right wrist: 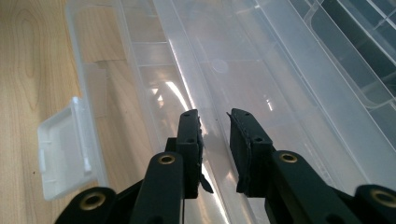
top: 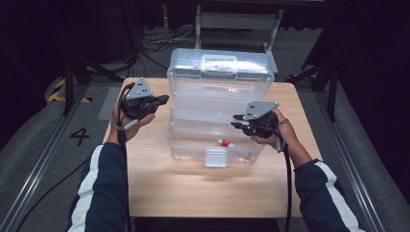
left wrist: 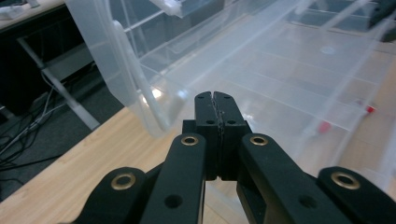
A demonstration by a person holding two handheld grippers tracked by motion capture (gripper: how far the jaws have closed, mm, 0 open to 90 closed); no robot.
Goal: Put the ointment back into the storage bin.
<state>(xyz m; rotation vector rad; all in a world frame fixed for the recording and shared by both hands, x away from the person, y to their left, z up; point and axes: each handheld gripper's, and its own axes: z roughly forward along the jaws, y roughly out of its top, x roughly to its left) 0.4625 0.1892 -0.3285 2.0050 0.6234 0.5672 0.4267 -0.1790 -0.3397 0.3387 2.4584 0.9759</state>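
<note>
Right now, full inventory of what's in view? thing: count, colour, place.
storage box: 1, clear plastic, centre of the table, open
lid: 1, clear plastic, raised behind the box, handle at its top edge
latch: 1, white translucent, on the box's near wall, flipped open
small tube: 1, white with a red cap, lying inside the box
table: 1, light wood, under everything
floor number 4: 1, black, on the grey floor left of the table
cables: several, dark, on the floor behind the table
left tongs: 1, black, left of the box, shut, empty
right tongs: 1, black, over the box's right part, slightly open, empty
sleeves: 2, dark blue with a white stripe, bottom edge
</note>
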